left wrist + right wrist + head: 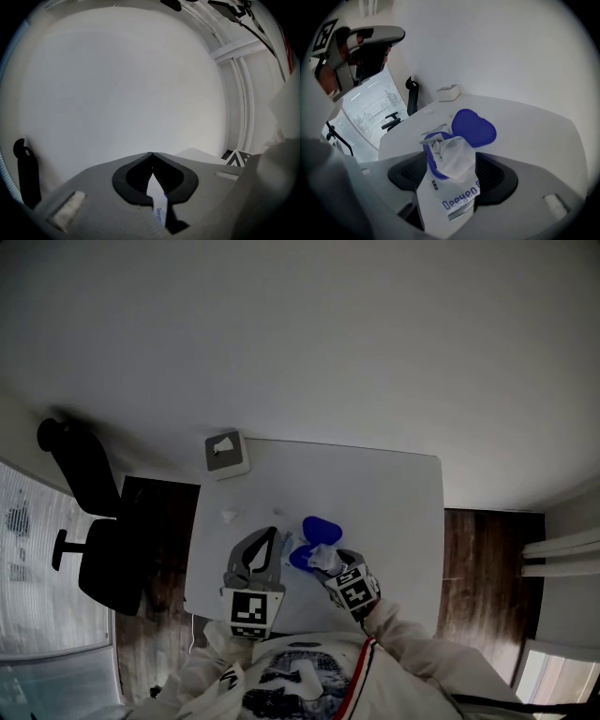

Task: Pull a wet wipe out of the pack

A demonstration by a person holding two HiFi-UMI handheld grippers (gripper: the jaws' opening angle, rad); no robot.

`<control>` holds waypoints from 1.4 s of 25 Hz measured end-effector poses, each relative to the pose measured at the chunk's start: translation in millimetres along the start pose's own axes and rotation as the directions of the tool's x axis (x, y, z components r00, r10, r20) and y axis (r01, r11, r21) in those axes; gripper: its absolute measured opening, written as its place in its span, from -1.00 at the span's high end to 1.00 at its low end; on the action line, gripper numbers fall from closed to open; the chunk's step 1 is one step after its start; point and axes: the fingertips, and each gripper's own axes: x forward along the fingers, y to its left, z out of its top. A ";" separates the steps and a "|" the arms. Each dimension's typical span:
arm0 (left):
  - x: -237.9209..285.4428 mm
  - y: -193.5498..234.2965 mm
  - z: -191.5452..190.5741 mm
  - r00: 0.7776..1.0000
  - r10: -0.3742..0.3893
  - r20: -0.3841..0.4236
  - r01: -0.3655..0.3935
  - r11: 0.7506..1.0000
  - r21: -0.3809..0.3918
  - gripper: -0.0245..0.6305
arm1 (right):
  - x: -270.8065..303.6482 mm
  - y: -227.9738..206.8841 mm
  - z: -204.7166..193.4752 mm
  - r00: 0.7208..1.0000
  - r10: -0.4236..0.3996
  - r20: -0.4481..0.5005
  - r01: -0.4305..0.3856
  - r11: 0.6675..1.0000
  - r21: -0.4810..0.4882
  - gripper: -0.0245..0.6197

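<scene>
On the white table (394,512) sits a white wet wipe pack (459,199) with blue print. Its blue lid (472,127) (322,527) is flipped open, away from me. A crumpled white wipe (457,157) sticks up out of the blue-rimmed opening. My right gripper (457,164) (316,559) points steeply down over the pack, its jaws standing on either side of the wipe with gaps showing, so it is open. My left gripper (151,154) (272,535) is shut on a thin edge of the pack (159,206), jaw tips meeting above it.
At the table's far left corner stands a grey box (227,454) (449,92) with a white sheet on top. Small white scraps (228,516) lie near the left edge. A black office chair (94,521) stands left of the table on the dark wood floor.
</scene>
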 end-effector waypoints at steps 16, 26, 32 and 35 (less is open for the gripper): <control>-33.4 20.3 -20.7 0.991 0.123 -0.049 -0.124 0.992 -0.030 0.91 | 21.2 -4.1 -15.3 0.998 -0.004 -0.059 0.005 1.000 0.001 0.21; -41.5 20.3 -22.3 0.989 0.139 -0.050 -0.140 0.990 -0.029 0.91 | 18.6 1.1 -14.7 0.998 -0.014 -0.066 0.016 1.000 0.023 0.41; -44.8 19.8 -23.7 0.989 0.138 -0.054 -0.140 0.990 -0.030 0.91 | 21.0 -3.0 -15.0 0.997 -0.049 -0.061 0.051 0.998 0.026 0.52; -47.2 18.8 -26.4 0.989 0.138 -0.058 -0.140 0.990 -0.031 0.91 | 20.7 -2.0 -14.6 0.997 -0.056 -0.054 0.057 0.998 0.020 0.55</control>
